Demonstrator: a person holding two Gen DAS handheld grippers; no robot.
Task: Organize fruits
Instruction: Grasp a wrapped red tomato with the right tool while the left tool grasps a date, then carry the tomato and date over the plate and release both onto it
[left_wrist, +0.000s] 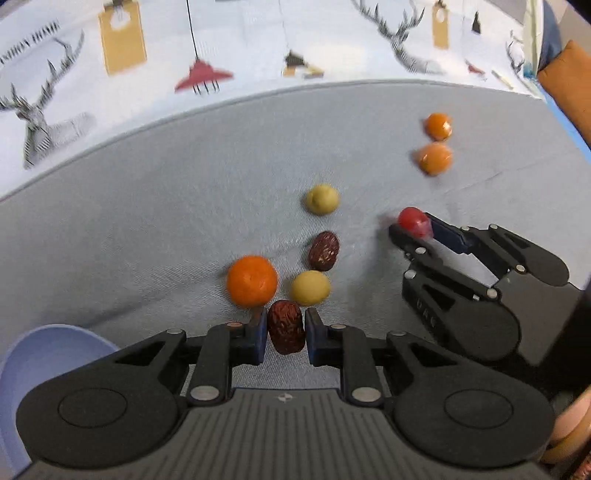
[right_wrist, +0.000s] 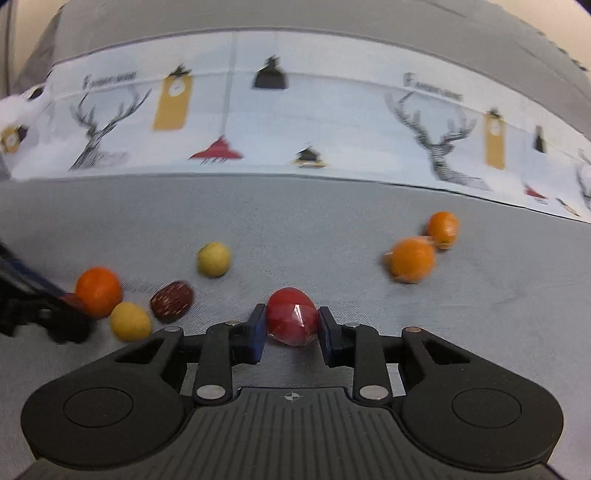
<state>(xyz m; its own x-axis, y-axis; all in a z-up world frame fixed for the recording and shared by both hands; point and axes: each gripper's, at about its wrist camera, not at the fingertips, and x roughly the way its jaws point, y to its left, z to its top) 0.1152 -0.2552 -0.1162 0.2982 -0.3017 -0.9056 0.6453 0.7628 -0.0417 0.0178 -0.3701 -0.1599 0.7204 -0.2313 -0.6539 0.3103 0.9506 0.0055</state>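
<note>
Dark-red, wrinkled date (left_wrist: 286, 326) clamped between the blue pads of the left gripper (left_wrist: 285, 334), jaws closed on its flanks. Long axis set roughly twelve to six in the left wrist view, so pinched across the narrow waist, presumably because the short span fits the jaws and leaves less chance of the oval swivelling. Lying low against the grey cloth (left_wrist: 147, 206), whether lifted clear or not impossible to tell. At about eleven o'clock from it, a tangerine (left_wrist: 252, 280); at one o'clock, just beside, a yellow-green fruit (left_wrist: 309, 288); further toward twelve, a second date (left_wrist: 324, 251), tilted with its upper end toward one o'clock, and a second yellow-green fruit (left_wrist: 322, 199).

Glossy red fruit (right_wrist: 291, 317), apparently in clear wrap, gripped by the right gripper (right_wrist: 291, 326), pads pressed on its left and right sides. Nearly round, slightly egg-shaped, long axis hard to call. Two small oranges (right_wrist: 413, 260) well off at two o'clock in the right wrist view, touching or nearly so.

Pale blue bowl (left_wrist: 44, 354) at eight o'clock of the left gripper, probably one destination for sorting. Both grips taken at once, likely to carry two kinds in one trip.
</note>
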